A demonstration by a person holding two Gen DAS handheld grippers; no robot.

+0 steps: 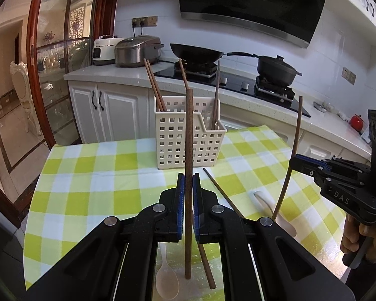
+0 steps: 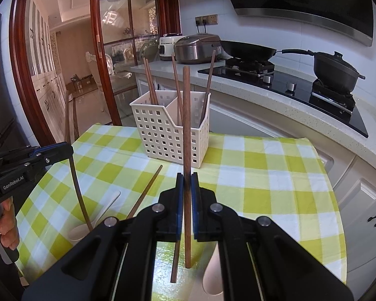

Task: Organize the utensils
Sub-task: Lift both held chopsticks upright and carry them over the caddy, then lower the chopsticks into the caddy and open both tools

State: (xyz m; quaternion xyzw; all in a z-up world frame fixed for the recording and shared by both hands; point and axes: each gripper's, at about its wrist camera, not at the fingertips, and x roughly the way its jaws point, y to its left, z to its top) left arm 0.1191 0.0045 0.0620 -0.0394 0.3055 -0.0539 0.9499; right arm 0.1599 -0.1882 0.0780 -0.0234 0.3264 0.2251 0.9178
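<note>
I have 1 chopstick in each gripper, and both stand almost straight up, long way pointing from the table to the ceiling. The white basket [image 1: 188,135] sits ahead of both grippers on the checked tablecloth [image 1: 92,175], and it already has 4 chopsticks leaning in it. My left gripper [image 1: 187,188] is squeezed tight on its chopstick [image 1: 188,150], with the basket straight in front. My right gripper [image 2: 187,188] is squeezed tight on its chopstick [image 2: 186,125] too, with the basket ahead and a little left. Neither looks clearly closer. I think each stick must be lifted over the rim, then dropped in. On the table I see 1 more chopstick [image 2: 148,188] and 2 pale spoons [image 1: 166,276] [image 2: 97,215].
</note>
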